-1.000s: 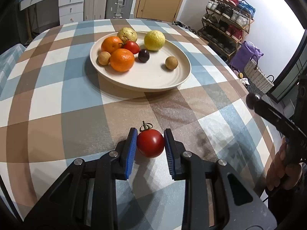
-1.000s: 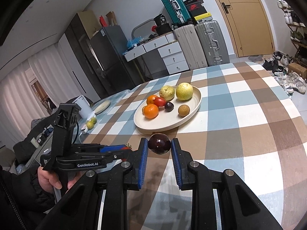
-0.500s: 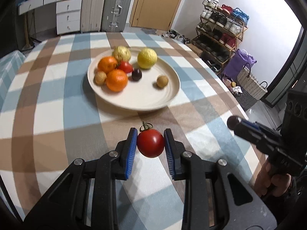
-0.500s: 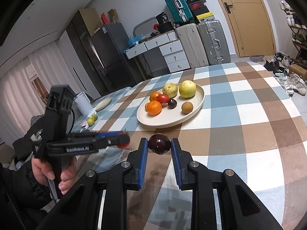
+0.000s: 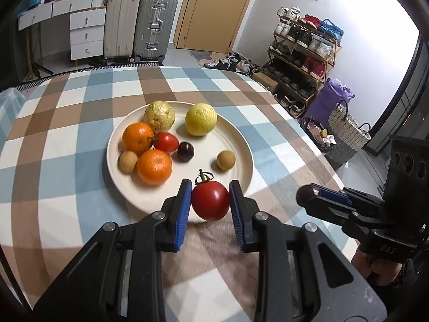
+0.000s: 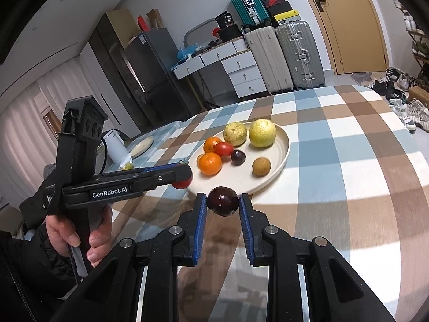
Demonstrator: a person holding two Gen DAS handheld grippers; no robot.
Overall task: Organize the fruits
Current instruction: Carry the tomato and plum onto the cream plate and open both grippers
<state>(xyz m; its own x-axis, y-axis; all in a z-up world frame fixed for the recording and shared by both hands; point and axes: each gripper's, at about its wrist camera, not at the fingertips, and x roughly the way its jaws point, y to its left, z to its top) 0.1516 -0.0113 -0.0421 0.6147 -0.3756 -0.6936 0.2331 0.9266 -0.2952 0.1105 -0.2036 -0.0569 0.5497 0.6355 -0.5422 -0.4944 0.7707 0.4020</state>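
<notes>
One cream plate point(image 5: 242, 145) carries two oranges point(image 5: 154, 167), two small brown round fruits point(image 5: 226, 160), two large yellow-green fruits point(image 5: 200, 119), one red tomato point(image 5: 166, 141) and one dark plum point(image 5: 185, 151). Two hand-held grippers hold one more fruit each: a second tomato point(image 5: 210, 200) and a second plum point(image 6: 222, 201). Behind stand two upright suitcases point(image 5: 155, 24).

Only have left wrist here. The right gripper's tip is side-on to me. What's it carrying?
Observer: A dark purple round fruit, clamped between the right gripper's blue pads.
Operator: Anything out of frame to my left?
Observer: A smaller plate, beyond the left gripper and its tomato.
</notes>
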